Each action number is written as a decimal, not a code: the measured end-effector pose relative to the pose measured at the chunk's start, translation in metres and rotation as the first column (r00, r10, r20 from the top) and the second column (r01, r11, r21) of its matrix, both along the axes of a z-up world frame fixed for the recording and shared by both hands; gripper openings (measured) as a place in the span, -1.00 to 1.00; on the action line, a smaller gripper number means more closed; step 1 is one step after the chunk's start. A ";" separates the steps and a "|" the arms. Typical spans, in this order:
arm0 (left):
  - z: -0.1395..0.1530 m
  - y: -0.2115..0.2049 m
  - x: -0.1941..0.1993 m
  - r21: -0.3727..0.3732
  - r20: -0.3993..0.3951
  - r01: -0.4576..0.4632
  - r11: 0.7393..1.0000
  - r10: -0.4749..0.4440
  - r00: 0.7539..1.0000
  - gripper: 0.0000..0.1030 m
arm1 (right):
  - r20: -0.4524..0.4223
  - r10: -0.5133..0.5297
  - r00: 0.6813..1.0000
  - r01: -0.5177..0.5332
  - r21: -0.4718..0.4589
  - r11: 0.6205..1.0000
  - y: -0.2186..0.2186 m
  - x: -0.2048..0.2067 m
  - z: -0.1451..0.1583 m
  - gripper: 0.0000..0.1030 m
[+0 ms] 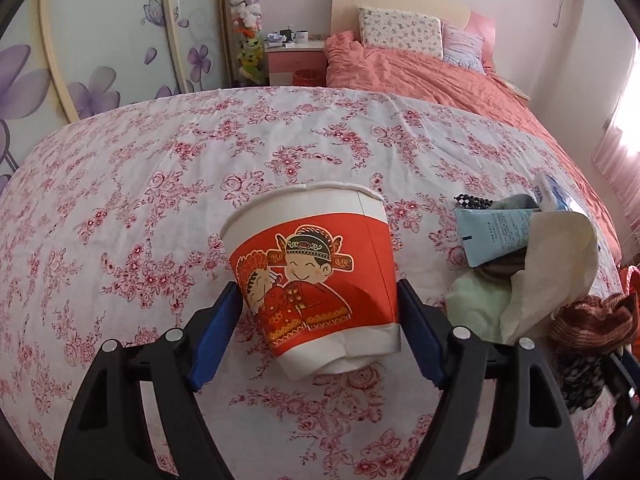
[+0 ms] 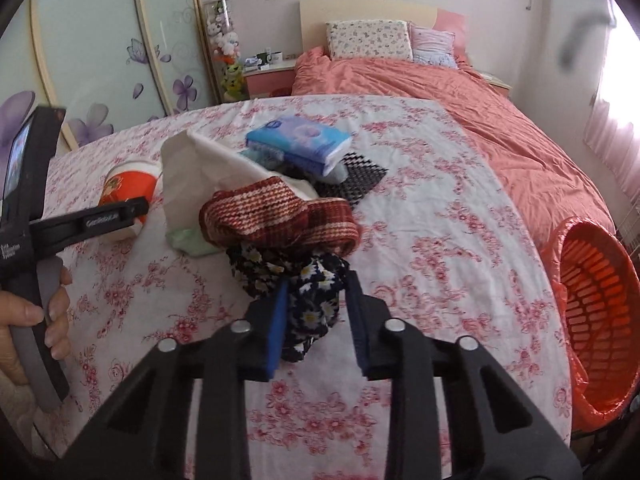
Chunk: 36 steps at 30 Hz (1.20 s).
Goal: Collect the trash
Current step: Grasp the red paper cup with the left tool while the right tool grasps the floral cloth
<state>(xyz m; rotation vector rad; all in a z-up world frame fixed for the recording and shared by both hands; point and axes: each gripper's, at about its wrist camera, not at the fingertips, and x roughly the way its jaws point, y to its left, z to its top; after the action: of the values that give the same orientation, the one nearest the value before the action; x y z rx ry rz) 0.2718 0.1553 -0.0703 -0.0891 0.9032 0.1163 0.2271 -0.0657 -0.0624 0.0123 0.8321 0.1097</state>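
Left tool (image 1: 318,312) around paper cup (image 1: 316,276), both blue pads touching.

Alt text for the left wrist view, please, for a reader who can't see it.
The left gripper straddles a red-and-white paper cup with a cartoon couple, lying on a floral tablecloth; contact with the cup is unclear. To its right sit a crumpled tissue, a blue packet and cloth scraps.

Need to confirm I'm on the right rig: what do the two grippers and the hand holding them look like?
Both grippers, left and right, have black angular plastic frames, silver round bolts and blue pads. The left shows white lettering on its side, and a bare hand on a grey handle.
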 end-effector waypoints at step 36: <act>-0.009 -0.003 0.004 0.041 0.000 0.002 0.999 -0.002 1.000 0.45 | -0.024 0.051 0.998 -0.052 -0.031 0.998 -0.008 -0.009 -0.006 -0.78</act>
<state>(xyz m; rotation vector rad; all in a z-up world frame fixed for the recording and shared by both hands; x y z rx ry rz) 0.2762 0.1528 -0.0797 -0.0500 0.9007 0.1324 0.2185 -0.0736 -0.0684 -0.0377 0.8574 0.1451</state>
